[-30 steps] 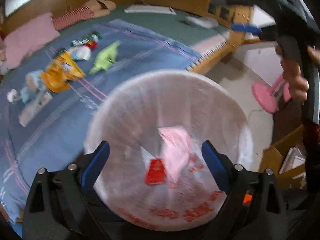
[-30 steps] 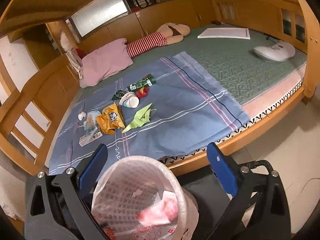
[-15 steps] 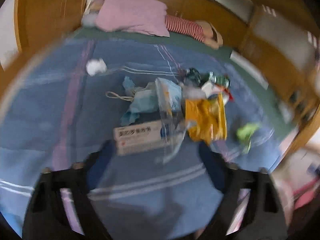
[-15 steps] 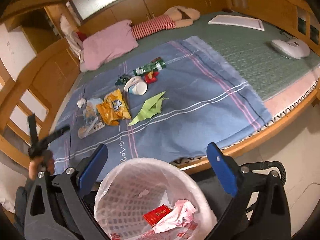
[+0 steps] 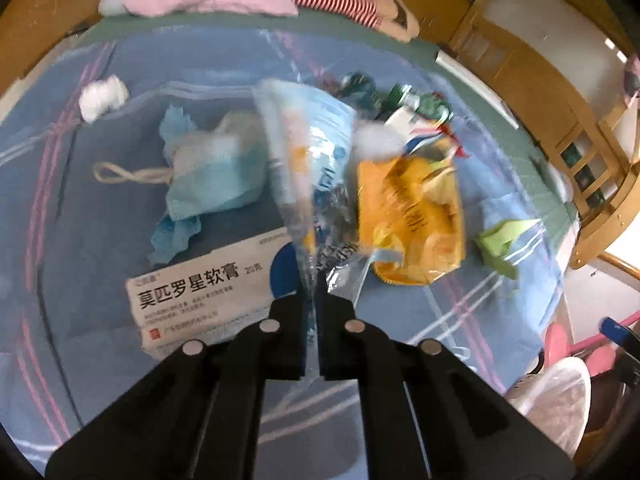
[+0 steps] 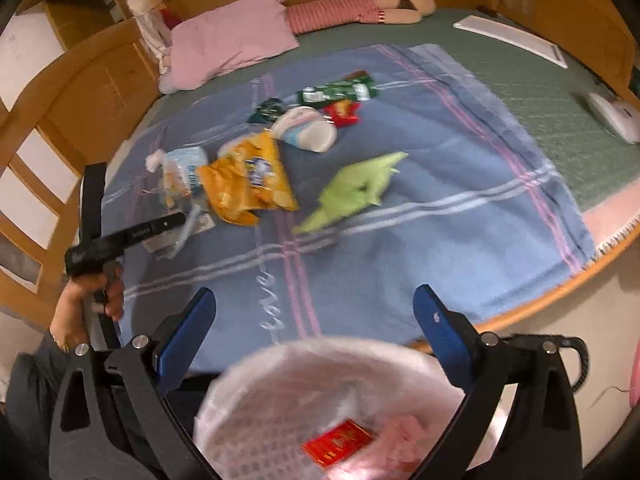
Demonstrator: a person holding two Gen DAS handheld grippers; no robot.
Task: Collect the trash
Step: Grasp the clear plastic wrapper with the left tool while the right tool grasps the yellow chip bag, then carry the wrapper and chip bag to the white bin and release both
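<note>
My left gripper point(image 5: 311, 300) is shut on a clear plastic wrapper with blue print point(image 5: 304, 152), pinched at its near corner and lifted off the blue blanket point(image 5: 100, 240). Beside it lie a white medicine box point(image 5: 200, 292), a blue face mask point(image 5: 212, 176), a white tissue ball point(image 5: 102, 96) and a yellow snack bag point(image 5: 412, 216). My right gripper point(image 6: 314, 320) is open and empty above the white lined trash bin point(image 6: 320, 408), which holds a red packet point(image 6: 340, 446). The left gripper point(image 6: 132, 232) shows in the right wrist view at the trash pile.
Green folded paper point(image 6: 352, 192), a white cup point(image 6: 308, 130), a green wrapper point(image 6: 340, 90) and a red wrapper point(image 6: 342, 112) lie on the blanket. A pink pillow point(image 6: 232, 40) and striped doll point(image 6: 340, 10) sit at the head. The wooden bed rail point(image 6: 560, 280) runs at the right.
My left gripper swung from above the bin to the trash pile on the bed and closed on the clear wrapper. My right gripper stayed open over the bin.
</note>
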